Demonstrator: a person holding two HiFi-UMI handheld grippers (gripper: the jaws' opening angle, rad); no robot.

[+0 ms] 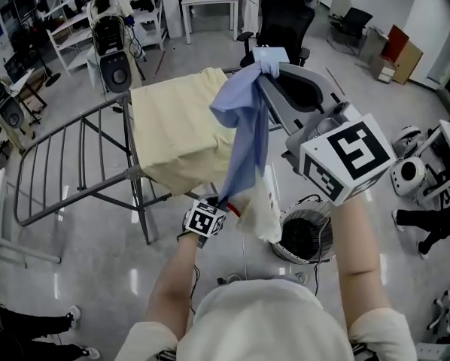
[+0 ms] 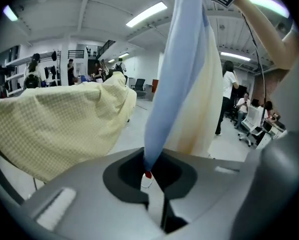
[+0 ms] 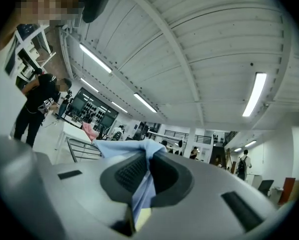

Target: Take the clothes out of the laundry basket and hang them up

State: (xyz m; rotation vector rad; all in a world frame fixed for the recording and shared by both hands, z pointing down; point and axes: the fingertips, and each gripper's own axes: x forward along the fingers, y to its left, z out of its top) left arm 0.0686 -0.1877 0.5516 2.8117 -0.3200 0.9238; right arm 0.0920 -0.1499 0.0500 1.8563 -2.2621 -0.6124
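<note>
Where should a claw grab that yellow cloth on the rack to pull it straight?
I'd grab the yellow cloth by its near hanging edge, coming from the person's side. That edge droops free below the rack, while the rest lies flat on the bars.

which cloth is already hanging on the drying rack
The pale yellow checked cloth, draped over the grey metal drying rack. The light blue cloth is held up instead, pinched by the left gripper and the right gripper.
</note>
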